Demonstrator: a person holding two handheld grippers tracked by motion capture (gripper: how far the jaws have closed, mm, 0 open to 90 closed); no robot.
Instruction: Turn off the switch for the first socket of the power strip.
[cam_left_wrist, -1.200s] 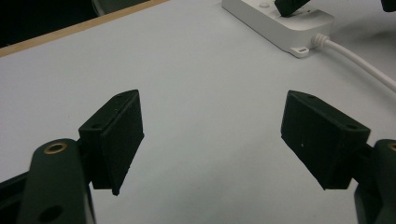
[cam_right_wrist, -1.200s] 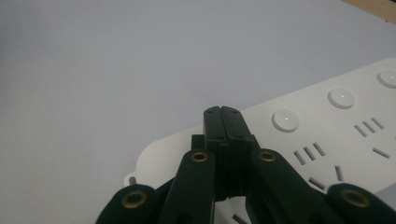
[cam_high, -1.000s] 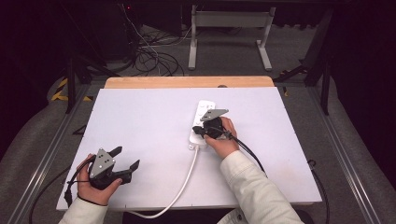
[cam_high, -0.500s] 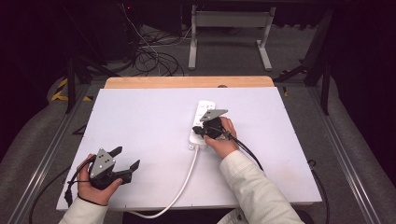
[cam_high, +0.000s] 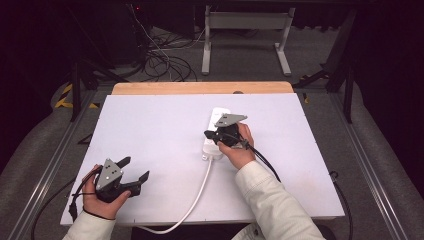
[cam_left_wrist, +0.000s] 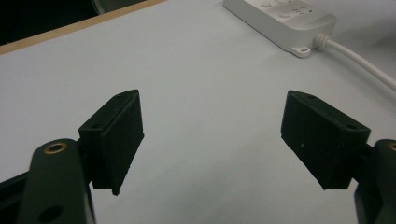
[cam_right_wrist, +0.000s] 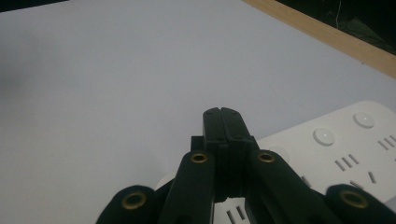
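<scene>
High view: white power strip (cam_high: 214, 134), a long rounded plastic block, lies on the bench (cam_high: 165, 125), a matte white sheet over a bare wood edge at the far side. A smooth white cord (cam_high: 197, 192) leaves the strip's near end and curves off the bench's near edge. Right tongs (cam_high: 210, 135) sit over the strip's near half, jaws together, nothing between them; grey three-cornered plate on top, black cable trailing back along the white sleeve. The right hand (cam_high: 237, 147) wraps the body just right of the strip. Left tongs (cam_high: 135, 170) are well apart from the strip, near the bench's near-left corner, jaws spread and empty, gripped from below by the left hand (cam_high: 100, 200).

Left gripper view: two blocky black pads (cam_left_wrist: 119, 140) stand wide apart over bare bench. The strip (cam_left_wrist: 280, 18) is far beyond them at upper right, with round buttons on top, a small mounting lug and a ribbed cord collar at its end.

Right gripper view: ribbed black pads (cam_right_wrist: 225, 135) pressed flat together, brass-ringed pivots behind, tips low over the strip (cam_right_wrist: 345, 149). Strip face shows round buttons and slotted sockets. No readable lettering.
</scene>
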